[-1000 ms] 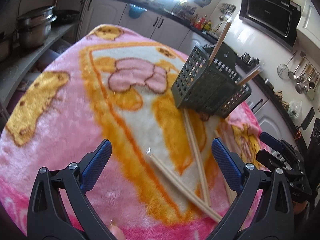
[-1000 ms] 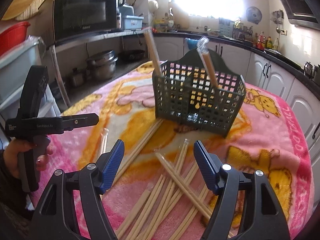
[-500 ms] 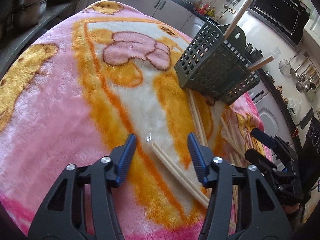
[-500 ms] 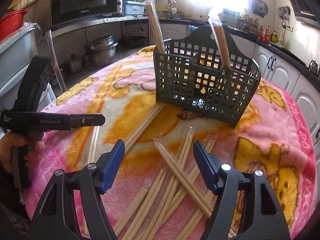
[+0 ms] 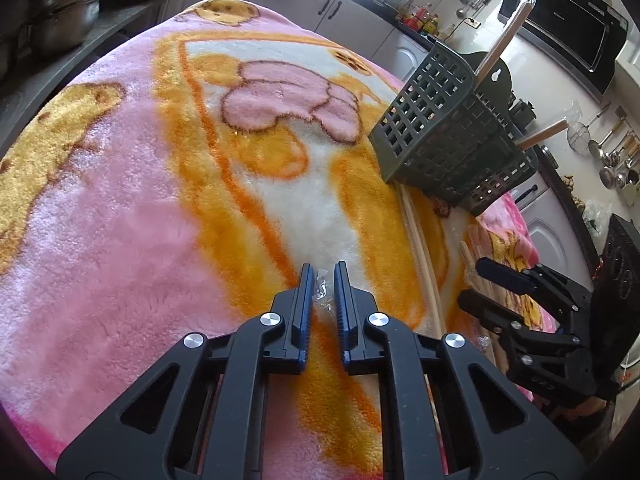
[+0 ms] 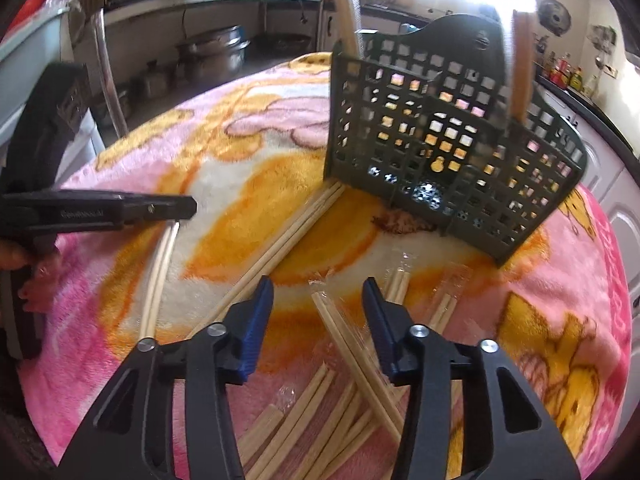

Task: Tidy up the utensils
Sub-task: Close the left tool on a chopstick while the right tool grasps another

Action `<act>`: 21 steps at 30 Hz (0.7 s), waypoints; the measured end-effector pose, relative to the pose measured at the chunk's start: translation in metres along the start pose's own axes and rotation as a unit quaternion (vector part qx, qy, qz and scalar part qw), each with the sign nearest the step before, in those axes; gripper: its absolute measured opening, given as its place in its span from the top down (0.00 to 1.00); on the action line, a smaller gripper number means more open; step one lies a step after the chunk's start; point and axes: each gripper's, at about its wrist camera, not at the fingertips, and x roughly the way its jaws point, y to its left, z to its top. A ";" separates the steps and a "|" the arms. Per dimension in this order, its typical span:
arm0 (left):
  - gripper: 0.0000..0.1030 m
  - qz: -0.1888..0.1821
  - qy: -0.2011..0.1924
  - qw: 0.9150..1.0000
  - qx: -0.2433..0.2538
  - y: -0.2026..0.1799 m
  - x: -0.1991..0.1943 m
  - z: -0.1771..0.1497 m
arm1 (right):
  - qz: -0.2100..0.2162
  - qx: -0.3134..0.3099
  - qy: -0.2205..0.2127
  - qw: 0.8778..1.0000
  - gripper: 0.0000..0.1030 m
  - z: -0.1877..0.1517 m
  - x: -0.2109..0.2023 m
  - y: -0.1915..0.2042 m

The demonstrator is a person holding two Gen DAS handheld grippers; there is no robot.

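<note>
Closed up tight since a moment ago: left gripper (image 5: 323, 280), jaws wide before, now pinching the crinkly plastic tip of a wrapped chopstick pair (image 6: 158, 280) out in the middle of the pink and orange blanket (image 5: 120, 208). Moved in closer too. Right gripper (image 6: 318, 300) also pushed forward, nearer the basket, jaws spread wide over another wrapped pair (image 6: 352, 344) and gripping nothing.

More loose chopsticks (image 6: 304, 412) piled and crossed toward the blanket's near edge, on the right-hand side. One long pair (image 6: 288, 240) lying with its far end touching the foot of the dark green utensil basket (image 6: 452, 136). Basket standing farther back toward the far right side of the blanket, with two wrapped pairs (image 5: 502, 46) poking up out of it already.

Could go wrong: only thin wrapper in that left pinch, maybe not the wood, so might slip out or tear on the lift. Long sticks might swing, droop, and bump the basket wall. Crossed sticks under the right gripper might drag along together. Soft blanket might snag the tips.
</note>
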 end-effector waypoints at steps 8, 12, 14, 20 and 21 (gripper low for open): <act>0.96 -0.011 -0.014 1.000 0.005 -0.005 -0.007 0.001 | 0.024 0.024 -0.022 0.999 0.91 0.002 -0.008 -0.005; 0.97 -0.023 -0.028 0.999 0.023 -0.021 -0.018 0.004 | 0.030 0.050 -0.059 0.997 0.91 0.002 -0.032 -0.014; 0.97 -0.033 -0.036 0.998 0.029 -0.030 -0.025 0.008 | 0.034 0.066 -0.082 0.994 0.91 0.002 -0.047 -0.020; 0.97 -0.055 -0.058 0.996 0.048 -0.053 -0.038 0.019 | 0.038 0.111 -0.139 0.983 0.92 -0.001 -0.087 -0.040; 0.97 -0.057 -0.062 0.995 0.054 -0.057 -0.039 0.020 | 0.041 0.118 -0.147 0.981 0.92 -0.001 -0.092 -0.042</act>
